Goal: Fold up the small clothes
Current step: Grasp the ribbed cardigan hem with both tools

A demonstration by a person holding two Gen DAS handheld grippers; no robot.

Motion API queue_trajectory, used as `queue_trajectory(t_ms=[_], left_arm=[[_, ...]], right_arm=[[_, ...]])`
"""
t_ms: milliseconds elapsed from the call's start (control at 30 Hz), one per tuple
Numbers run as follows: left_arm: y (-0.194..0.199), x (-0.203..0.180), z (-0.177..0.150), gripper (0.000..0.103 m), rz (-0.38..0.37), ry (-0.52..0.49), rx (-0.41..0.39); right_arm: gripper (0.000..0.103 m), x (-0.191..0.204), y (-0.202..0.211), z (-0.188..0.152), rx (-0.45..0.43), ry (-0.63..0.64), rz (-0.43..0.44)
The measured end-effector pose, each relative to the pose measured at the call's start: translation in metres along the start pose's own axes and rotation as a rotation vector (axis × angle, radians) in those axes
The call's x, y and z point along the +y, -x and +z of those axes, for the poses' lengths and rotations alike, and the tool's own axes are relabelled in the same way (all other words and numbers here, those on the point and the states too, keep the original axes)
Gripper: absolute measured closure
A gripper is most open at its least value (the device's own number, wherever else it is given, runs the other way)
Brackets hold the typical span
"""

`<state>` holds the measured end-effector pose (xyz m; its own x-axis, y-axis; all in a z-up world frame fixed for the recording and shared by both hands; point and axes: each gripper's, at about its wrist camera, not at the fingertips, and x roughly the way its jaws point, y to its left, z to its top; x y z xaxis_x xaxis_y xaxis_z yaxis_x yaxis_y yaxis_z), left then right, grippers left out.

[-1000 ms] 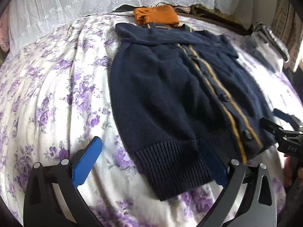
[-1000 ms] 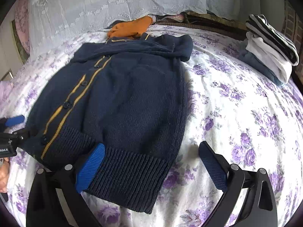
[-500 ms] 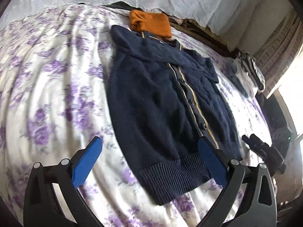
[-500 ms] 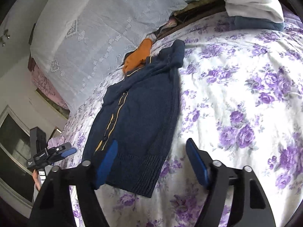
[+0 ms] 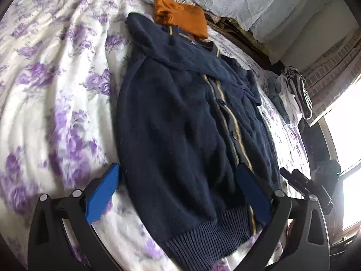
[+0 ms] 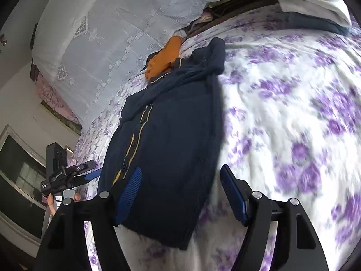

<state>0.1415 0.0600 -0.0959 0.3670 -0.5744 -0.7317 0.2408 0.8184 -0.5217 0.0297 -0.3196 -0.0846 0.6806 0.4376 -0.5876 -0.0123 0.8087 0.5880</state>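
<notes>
A navy knit cardigan (image 5: 180, 124) with a yellow-striped button placket lies flat on the flowered bed sheet (image 5: 56, 90), sleeves folded across its chest. It also shows in the right wrist view (image 6: 171, 149). My left gripper (image 5: 180, 196) is open and hovers over the cardigan's ribbed hem, left side. My right gripper (image 6: 182, 192) is open and hovers over the hem's right side. Neither holds anything. The right gripper also shows at the edge of the left wrist view (image 5: 304, 185), and the left gripper in the right wrist view (image 6: 67, 176).
A folded orange garment (image 5: 180, 18) lies just beyond the collar. A stack of folded clothes (image 5: 291, 94) sits on the bed's far right, also in the right wrist view (image 6: 311, 6). A lace-covered headboard (image 6: 112, 33) stands behind. A window is at the right.
Both grippers have risen and tilted, and moved inward over the cardigan's hem. Both stay open. The cardigan has not moved.
</notes>
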Motion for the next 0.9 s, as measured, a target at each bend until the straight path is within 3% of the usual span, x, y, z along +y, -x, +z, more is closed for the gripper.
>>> queue_trajectory(t_ms=[167, 333, 500, 633, 800, 900], left_arm=[[-0.003, -0.009, -0.013, 0.004, -0.062, -0.052, 0.031], [-0.013, -0.042, -0.04, 0.004, 0.007, -0.228, 0.077], [0.0, -0.045, -0.064, 0.005, -0.015, -0.233, 0.059], [-0.001, -0.036, -0.055, 0.022, 0.015, -0.188, 0.024], [-0.009, -0.027, -0.042, 0.024, -0.003, -0.138, 0.033], [-0.005, -0.032, -0.048, 0.04, 0.026, -0.169, 0.02]], right_arm=[[0.04, -0.009, -0.017, 0.002, 0.029, -0.031, 0.013], [0.042, -0.007, -0.013, -0.009, 0.036, -0.02, 0.057], [0.042, -0.006, -0.002, -0.026, 0.058, -0.021, 0.134], [0.044, -0.005, -0.006, -0.025, 0.08, -0.03, 0.15], [0.069, -0.001, -0.017, -0.021, 0.107, -0.024, 0.123], [0.071, 0.001, -0.016, -0.025, 0.107, -0.012, 0.126]])
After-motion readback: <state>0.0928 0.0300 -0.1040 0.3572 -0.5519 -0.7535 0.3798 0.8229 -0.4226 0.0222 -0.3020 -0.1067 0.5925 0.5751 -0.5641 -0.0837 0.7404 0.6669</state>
